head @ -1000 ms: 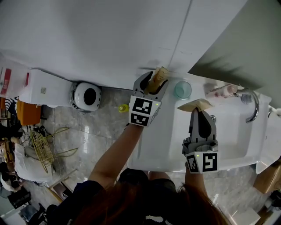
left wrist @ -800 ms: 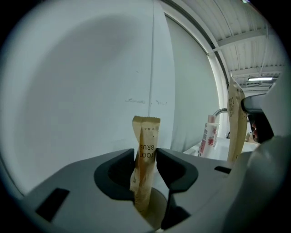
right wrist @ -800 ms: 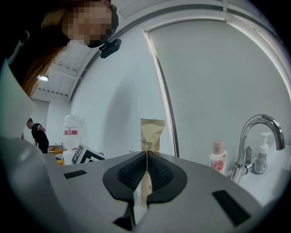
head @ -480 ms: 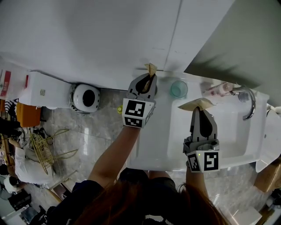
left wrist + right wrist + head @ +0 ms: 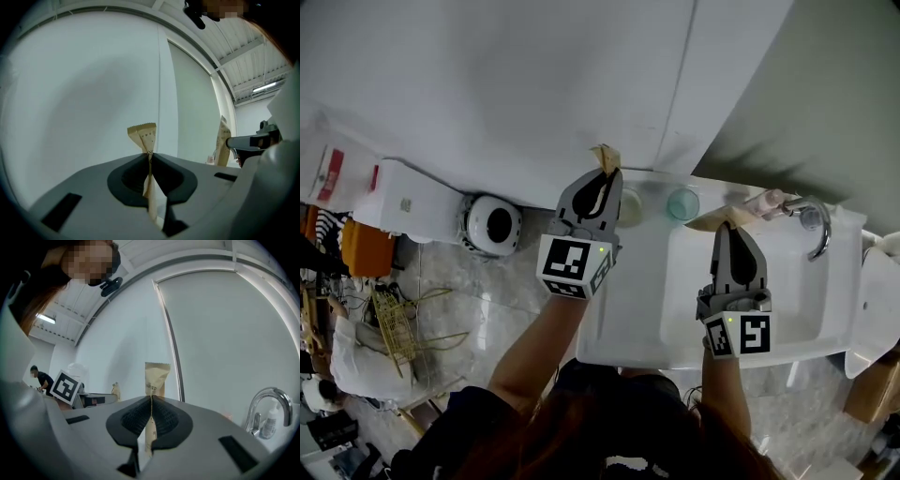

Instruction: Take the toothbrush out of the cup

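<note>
My left gripper [image 5: 607, 175] is shut on a tan paper toothbrush packet [image 5: 604, 157], held up in front of the white wall. Its serrated top sticks out above the pinched pads in the left gripper view, where the left gripper [image 5: 150, 155] clamps the packet [image 5: 143, 135]. Just right of the gripper a pale cup [image 5: 630, 207] stands on the sink's back ledge, with a teal cup [image 5: 682, 203] beside it. My right gripper [image 5: 730, 229] is shut on a second tan packet [image 5: 724, 217] over the basin. In the right gripper view the right gripper [image 5: 151, 400] holds this packet [image 5: 156, 376] upright.
The white sink [image 5: 797, 291] lies under the right gripper, with a chrome faucet [image 5: 821, 225] and a small pink bottle [image 5: 766, 200] at its back right. A round white bin [image 5: 495, 225] and a white unit [image 5: 408, 199] stand on the floor to the left.
The left gripper, open around the packet in the cup a second ago, shut on it and rose with it, clear of the cup. The right gripper rose slightly with its packet.
</note>
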{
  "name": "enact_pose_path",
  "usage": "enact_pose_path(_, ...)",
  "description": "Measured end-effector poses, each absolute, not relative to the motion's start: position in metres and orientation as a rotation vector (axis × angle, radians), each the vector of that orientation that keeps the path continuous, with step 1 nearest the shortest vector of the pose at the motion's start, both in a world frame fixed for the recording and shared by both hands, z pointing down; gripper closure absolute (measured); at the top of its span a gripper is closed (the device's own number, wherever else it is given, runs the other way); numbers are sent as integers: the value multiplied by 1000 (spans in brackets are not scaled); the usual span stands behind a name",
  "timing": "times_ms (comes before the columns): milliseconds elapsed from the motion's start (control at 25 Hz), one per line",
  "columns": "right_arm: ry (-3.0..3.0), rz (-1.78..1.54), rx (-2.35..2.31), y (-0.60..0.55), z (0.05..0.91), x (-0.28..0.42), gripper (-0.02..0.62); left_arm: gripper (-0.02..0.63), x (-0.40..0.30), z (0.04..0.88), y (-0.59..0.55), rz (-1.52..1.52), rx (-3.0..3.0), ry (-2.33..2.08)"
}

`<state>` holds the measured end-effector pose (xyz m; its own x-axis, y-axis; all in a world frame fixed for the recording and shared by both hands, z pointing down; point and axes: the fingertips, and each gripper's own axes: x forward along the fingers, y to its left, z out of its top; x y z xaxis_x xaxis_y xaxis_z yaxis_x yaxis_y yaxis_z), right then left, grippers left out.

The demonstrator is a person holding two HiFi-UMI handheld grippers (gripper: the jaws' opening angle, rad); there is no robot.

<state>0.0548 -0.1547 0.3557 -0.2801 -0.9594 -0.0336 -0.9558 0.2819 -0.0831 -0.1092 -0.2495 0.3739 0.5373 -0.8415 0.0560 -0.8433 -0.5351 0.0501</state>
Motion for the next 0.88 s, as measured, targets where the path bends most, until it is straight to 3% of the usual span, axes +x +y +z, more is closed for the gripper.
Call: enact_pose_path(880, 2489, 74, -1831, -118, 300, 42, 578, 568, -154, 316, -169, -16, 2716, -1579)
